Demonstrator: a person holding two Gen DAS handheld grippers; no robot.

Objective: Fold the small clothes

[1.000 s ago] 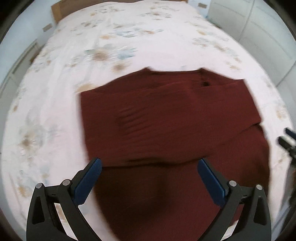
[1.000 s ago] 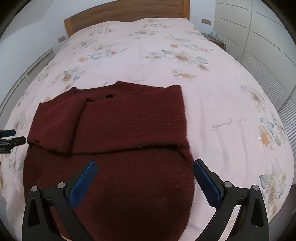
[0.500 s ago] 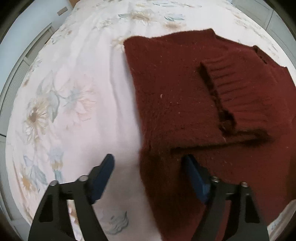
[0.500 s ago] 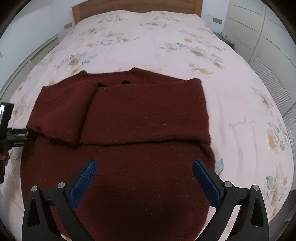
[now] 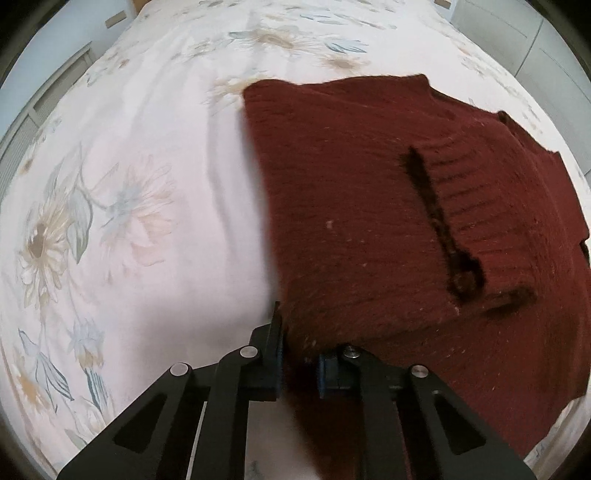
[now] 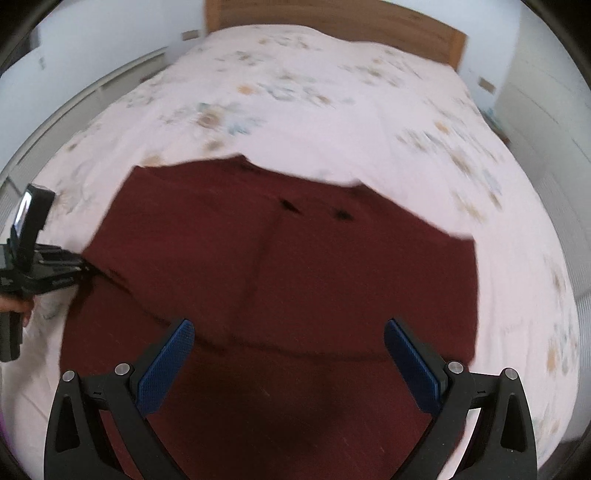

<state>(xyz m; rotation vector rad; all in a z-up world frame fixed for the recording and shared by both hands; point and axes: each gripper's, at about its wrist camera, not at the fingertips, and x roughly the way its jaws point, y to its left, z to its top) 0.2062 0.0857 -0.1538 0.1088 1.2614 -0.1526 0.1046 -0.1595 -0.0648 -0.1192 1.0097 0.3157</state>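
Note:
A dark red knit sweater [image 5: 369, 206] lies on the bed with both sleeves folded across its chest; a ribbed cuff [image 5: 480, 206] lies on top. My left gripper [image 5: 299, 363] is shut on the sweater's left side edge, low on the body. In the right wrist view the sweater [image 6: 295, 280] fills the middle. My right gripper [image 6: 288, 354] is open and empty above the sweater's lower part. The left gripper [image 6: 55, 269] shows at the sweater's left edge there.
The bed has a pale pink floral cover [image 5: 129, 206]. A wooden headboard [image 6: 332, 26] stands at the far end. White wardrobe doors [image 6: 546, 110] run along the right, and a white wall panel [image 5: 44, 92] along the left.
My left gripper has closed from wide open onto the sweater's left edge after swinging to that side. My right gripper has stayed open and shifted forward over the sweater.

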